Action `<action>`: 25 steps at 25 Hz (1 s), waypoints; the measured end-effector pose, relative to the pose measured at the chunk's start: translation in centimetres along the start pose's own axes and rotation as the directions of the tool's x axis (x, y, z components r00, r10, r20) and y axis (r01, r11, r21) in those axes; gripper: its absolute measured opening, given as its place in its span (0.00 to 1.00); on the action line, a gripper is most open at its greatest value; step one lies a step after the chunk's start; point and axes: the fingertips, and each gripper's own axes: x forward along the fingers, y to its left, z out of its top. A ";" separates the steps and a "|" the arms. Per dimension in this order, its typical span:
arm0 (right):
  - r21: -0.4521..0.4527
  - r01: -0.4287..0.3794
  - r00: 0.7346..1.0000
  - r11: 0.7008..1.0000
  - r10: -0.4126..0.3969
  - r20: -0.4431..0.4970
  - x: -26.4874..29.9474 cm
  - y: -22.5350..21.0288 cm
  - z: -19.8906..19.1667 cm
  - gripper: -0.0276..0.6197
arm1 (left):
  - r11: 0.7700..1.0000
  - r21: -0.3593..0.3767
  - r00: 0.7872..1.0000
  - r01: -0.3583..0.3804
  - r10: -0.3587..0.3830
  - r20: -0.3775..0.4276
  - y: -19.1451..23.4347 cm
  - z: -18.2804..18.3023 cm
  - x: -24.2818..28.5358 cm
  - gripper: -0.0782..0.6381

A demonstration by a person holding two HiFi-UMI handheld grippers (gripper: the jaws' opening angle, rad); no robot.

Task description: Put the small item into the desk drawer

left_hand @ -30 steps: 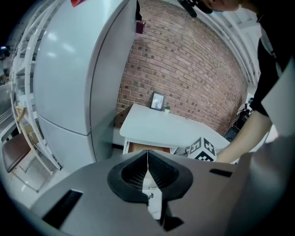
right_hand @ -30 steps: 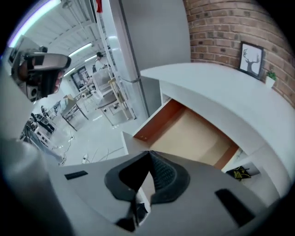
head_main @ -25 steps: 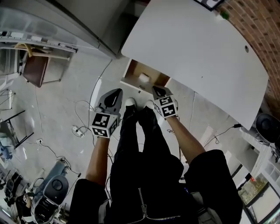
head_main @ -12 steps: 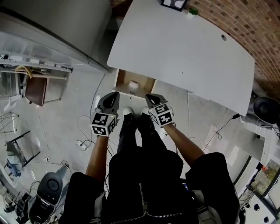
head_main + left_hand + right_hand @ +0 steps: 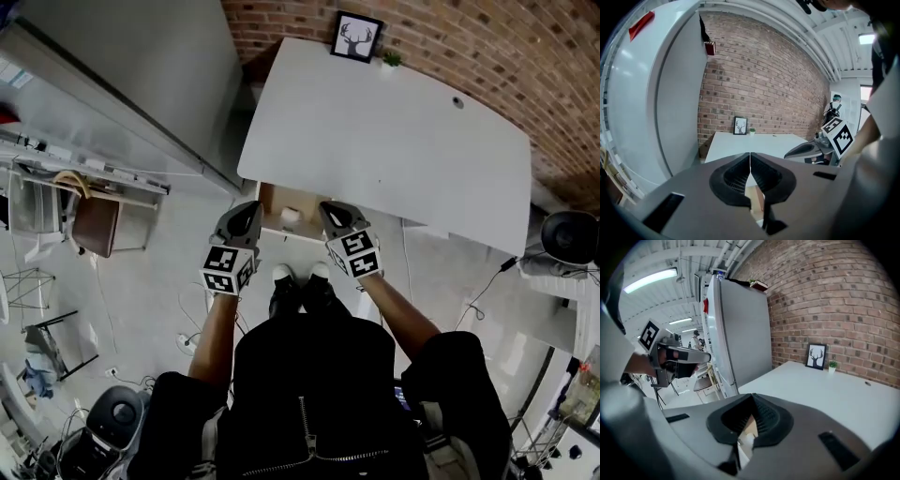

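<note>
Only the head view shows the whole drawer [image 5: 273, 202], open at frame centre, item [image 5: 291, 215] inside, axis too small to tell; left gripper [image 5: 249, 208] and right gripper [image 5: 330, 208] clenched, empty.

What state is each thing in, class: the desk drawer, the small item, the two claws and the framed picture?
desk drawer: open, pulled out from under the desk.
small item: lying inside the drawer.
left claw: shut, nothing in it.
right claw: shut, nothing in it.
framed picture: standing upright at the desk's back edge by the brick wall.
</note>
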 end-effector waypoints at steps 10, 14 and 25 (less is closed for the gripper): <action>0.021 0.065 0.962 0.998 -0.069 0.265 -3.9 -2.1 10.9 0.05 | 0.993 0.118 0.991 0.003 -0.018 0.129 0.5 8.0 -0.3 0.14; 0.016 0.086 0.937 0.996 -0.086 0.338 -5.9 -2.8 14.6 0.05 | 0.990 0.141 0.982 -0.017 -0.010 0.190 1.0 11.2 -1.4 0.14; -0.029 0.121 0.887 0.992 -0.095 0.452 -8.7 -4.1 18.9 0.05 | 0.987 0.152 0.962 -0.043 0.000 0.273 1.3 14.7 -1.8 0.14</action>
